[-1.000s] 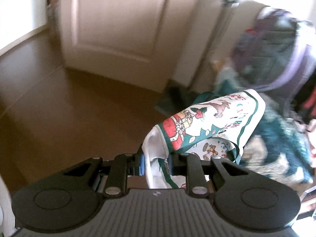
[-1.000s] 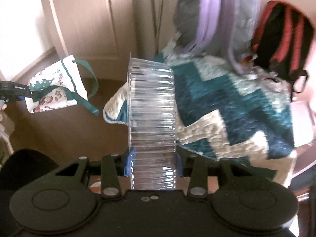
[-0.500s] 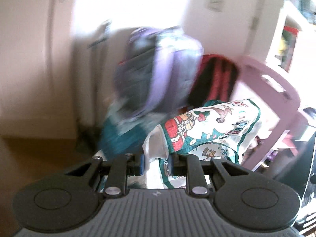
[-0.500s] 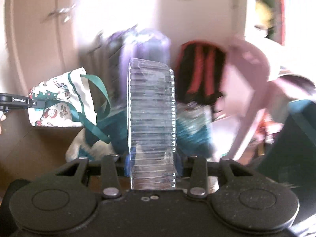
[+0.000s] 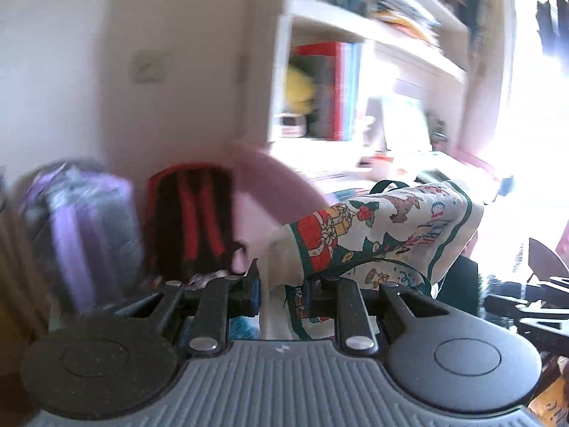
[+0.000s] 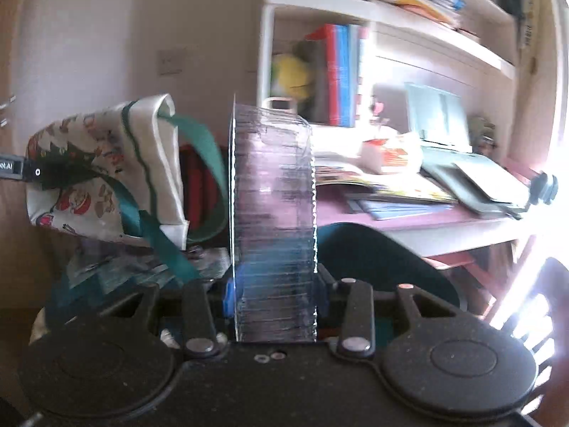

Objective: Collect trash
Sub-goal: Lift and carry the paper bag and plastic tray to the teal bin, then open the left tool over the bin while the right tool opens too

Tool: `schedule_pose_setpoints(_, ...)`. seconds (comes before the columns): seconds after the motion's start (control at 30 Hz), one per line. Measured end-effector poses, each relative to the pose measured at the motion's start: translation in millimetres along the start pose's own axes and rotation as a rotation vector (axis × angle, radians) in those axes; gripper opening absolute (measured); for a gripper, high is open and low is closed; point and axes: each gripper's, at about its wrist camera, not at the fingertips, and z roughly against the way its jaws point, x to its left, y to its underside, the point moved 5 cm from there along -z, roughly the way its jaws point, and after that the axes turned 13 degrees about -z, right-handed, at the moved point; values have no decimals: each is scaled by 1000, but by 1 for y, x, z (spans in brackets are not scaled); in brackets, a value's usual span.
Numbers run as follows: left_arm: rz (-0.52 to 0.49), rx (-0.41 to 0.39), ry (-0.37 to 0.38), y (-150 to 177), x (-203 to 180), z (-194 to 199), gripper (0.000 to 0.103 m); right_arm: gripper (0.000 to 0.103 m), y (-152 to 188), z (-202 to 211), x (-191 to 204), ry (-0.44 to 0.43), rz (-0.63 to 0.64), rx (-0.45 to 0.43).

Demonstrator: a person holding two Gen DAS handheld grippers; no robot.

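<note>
1. Our left gripper (image 5: 281, 290) pinches the rim of the printed bag (image 5: 384, 227); its fingers are nearly together on the cloth. In the right view the bag (image 6: 103, 174) hangs out to the left with its green strap (image 6: 199, 142) loose.
2. Our right gripper (image 6: 274, 293) has its fingers partway apart, clamped on the sides of a clear ribbed container (image 6: 274, 213), which stands upright between them.
3. So one piece of trash is picked up, but it is outside the bag, just beside its mouth. Not yet dropped in.
4. Left to do, we judge: put the container in the bag, then check the tabletop (image 6: 409, 220). It is cluttered with books and papers; whether any is trash, we cannot tell.
5. Left view is blurred, so detail there is poor.
</note>
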Motion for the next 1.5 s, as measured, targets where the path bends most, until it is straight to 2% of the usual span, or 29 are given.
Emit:
schedule_pose_setpoints(0.2,-141,3,19,-47,-76,-35,21,40,-4,-9,-52,76,-65,-17)
schedule_pose_setpoints(0.33,-246,25,2,-60,-122,-65,21,40,5,-19,-78,109,-98,-6)
schedule_pose_setpoints(0.43,-288,77,-22,-57,-143,-91,21,40,14,-36,-93,127,-134,4)
schedule_pose_setpoints(0.6,-306,175,-42,-45,-156,-128,21,41,19,-56,-106,128,-180,4)
schedule_pose_setpoints(0.8,-340,260,-51,-26,-167,-161,22,45,24,-78,-104,151,-161,52)
schedule_pose_setpoints(1.0,-455,283,-46,-14,-190,-179,22,48,25,-84,-106,154,-152,109)
schedule_pose_setpoints(1.13,-521,306,-21,-5,-209,-186,22,57,26,-84,-101,190,-70,130)
schedule_pose_setpoints(1.33,-494,372,10,10,-218,-200,23,61,28,-81,-98,190,-23,143)
schedule_pose_setpoints(1.43,-452,399,33,17,-216,-204,32,61,29,-80,-97,189,-13,143)
schedule_pose_setpoints(1.5,-412,408,55,21,-214,-204,61,59,29,-79,-96,182,-6,137)
